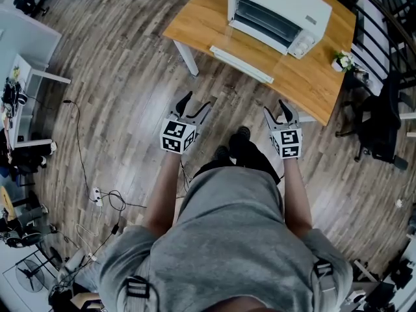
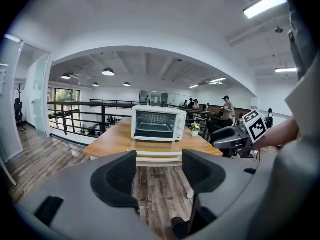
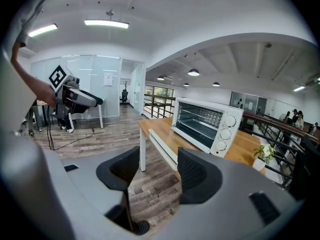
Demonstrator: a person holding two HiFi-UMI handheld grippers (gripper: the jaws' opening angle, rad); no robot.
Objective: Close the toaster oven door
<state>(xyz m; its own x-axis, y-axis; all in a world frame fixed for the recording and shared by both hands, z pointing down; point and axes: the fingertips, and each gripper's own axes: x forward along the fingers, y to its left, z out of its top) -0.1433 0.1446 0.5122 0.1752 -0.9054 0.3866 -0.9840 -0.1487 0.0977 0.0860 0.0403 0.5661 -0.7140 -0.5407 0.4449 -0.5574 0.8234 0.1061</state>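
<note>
A white toaster oven point(image 1: 279, 12) stands on a wooden table point(image 1: 312, 77). Its door point(image 1: 242, 64) hangs open, folded down flat toward me past the table's near edge. Both grippers hover over the floor short of the table. My left gripper point(image 1: 197, 103) is open and empty. My right gripper point(image 1: 276, 109) has its jaws apart and closing slightly, with nothing between them. In the left gripper view, the oven point(image 2: 157, 124) and its door point(image 2: 157, 157) lie straight ahead beyond the left gripper point(image 2: 159, 171). In the right gripper view, the oven point(image 3: 205, 124) and its door point(image 3: 162, 149) lie ahead and to the right of the right gripper point(image 3: 158, 171).
A small potted plant point(image 1: 340, 62) sits at the table's right corner. A black office chair point(image 1: 383, 122) stands to the right of the table. Cables and a power strip point(image 1: 97, 197) lie on the wood floor at my left. A white desk point(image 1: 26, 44) is at the far left.
</note>
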